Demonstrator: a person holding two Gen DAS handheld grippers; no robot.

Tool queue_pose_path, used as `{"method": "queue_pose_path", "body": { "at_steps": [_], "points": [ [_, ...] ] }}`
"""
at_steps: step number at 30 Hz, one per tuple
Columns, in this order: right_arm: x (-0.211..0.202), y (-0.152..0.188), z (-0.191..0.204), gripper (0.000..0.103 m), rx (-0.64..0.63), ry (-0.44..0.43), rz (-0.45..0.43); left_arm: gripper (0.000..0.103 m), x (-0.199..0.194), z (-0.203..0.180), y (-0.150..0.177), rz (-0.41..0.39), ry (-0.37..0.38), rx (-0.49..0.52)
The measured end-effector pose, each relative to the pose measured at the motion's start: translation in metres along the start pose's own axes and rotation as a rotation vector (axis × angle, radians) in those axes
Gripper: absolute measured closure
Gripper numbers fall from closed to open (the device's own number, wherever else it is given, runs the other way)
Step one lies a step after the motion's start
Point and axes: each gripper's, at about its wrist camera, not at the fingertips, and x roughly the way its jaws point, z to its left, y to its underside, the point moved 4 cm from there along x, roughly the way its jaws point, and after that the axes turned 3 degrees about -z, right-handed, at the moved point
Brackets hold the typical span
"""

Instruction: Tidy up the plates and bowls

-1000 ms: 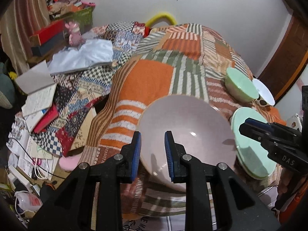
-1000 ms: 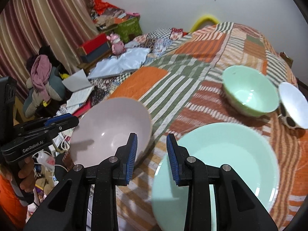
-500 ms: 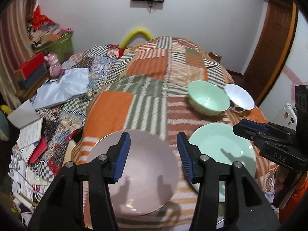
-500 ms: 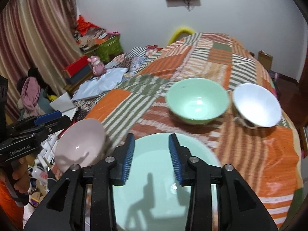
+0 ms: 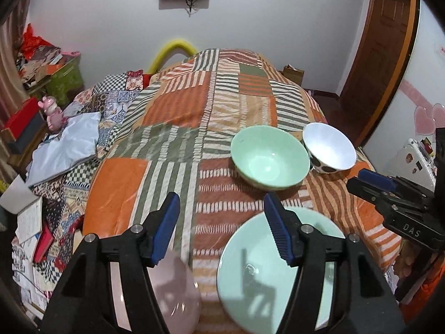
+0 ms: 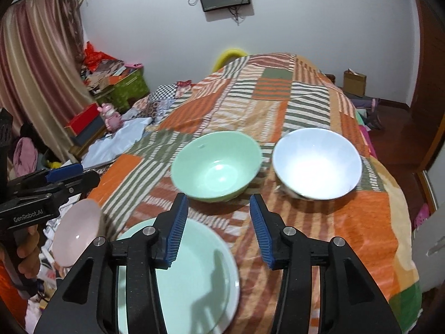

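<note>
My right gripper point(image 6: 218, 229) hangs with its jaws spread over the mint plate point(image 6: 192, 272); beyond it a green bowl point(image 6: 215, 167) sits beside a white bowl point(image 6: 317, 162) on the quilt point(image 6: 278, 97).

Three bowls on the quilt: one green bowl point(image 6: 217, 167), one white bowl point(image 6: 317, 164), one pink bowl point(image 6: 75, 231). One green plate point(image 6: 192, 272). Two grippers.

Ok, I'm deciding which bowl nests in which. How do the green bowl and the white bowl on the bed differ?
The green bowl is mint inside and out; the white bowl is white inside with black spots outside. The green bowl sits nearer the pale green plate; the white bowl sits nearer the bed's door-side edge. Both stand upright, look empty and seem similar in size.
</note>
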Motion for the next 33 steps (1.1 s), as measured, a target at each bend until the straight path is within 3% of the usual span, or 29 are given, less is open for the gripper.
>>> {"method": "queue_pose_path", "body": {
  "at_steps": [8,25,33],
  "points": [
    [0.021,-0.008,-0.018,0.052,0.023,0.022,0.025,0.033,0.042,-0.009,-0.016,0.030,-0.002,0.003],
    [0.079,-0.007,-0.028,0.052,0.059,0.000,0.133,0.033,0.138,-0.010,-0.022,0.185,0.030,0.004],
    [0.096,-0.003,-0.024,0.059,0.074,-0.026,0.178,0.053,0.165,-0.017,-0.018,0.235,0.058,0.024]
  ]
}}
